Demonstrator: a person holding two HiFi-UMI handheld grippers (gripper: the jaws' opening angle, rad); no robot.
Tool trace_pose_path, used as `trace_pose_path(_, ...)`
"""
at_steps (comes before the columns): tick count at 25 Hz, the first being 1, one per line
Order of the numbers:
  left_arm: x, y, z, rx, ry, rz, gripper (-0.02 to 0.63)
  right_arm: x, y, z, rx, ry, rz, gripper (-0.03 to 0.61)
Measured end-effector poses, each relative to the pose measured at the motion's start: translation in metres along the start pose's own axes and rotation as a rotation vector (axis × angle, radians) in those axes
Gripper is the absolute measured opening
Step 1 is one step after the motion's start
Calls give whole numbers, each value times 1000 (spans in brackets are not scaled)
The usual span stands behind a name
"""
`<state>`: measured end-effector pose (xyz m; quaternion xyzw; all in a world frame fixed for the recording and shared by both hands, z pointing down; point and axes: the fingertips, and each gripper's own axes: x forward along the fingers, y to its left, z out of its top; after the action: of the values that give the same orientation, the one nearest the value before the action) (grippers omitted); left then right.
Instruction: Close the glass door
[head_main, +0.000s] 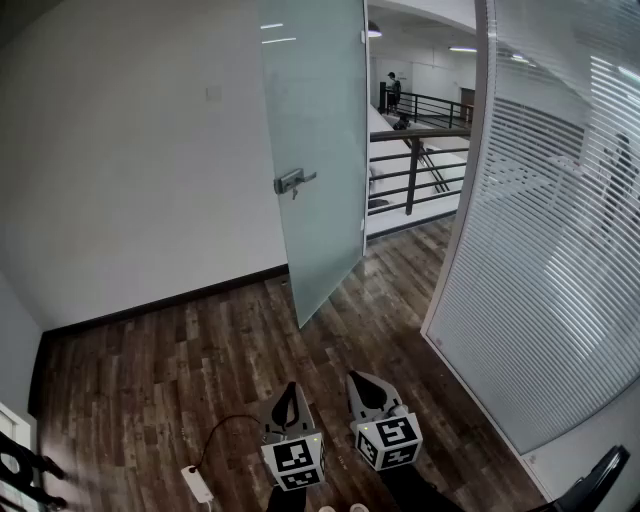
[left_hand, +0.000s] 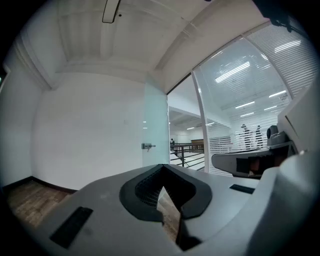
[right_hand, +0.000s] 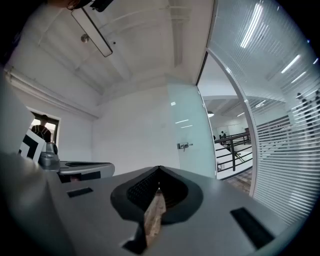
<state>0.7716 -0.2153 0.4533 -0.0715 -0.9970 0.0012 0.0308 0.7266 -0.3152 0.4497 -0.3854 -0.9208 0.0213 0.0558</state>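
The glass door (head_main: 315, 150) stands open, swung into the room at an angle from the doorway, its metal handle (head_main: 293, 181) facing the white wall (head_main: 130, 170). Well back from it, low over the wooden floor (head_main: 200, 370), the left hand-held gripper (head_main: 288, 388) and right hand-held gripper (head_main: 362, 380) hang side by side, both clenched on nothing, pointing towards the door

Glass door (head_main: 315, 150) top cut off, distant person (head_main: 393, 90) too small
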Motion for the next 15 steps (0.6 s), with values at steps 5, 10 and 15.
trace_pose_path(5, 1, 0, 1, 2, -3, -1, 0, -1, 1, 2, -13, -6, 4, -9)
trace_pose_path(10, 3, 4, 8, 5, -26, 2, 0, 0, 0, 4, -20, -7, 4, -9)
trace_pose_path(15, 2, 3, 6, 6, -8, -4, 0, 1, 2, 6, -23, -8, 7, -9)
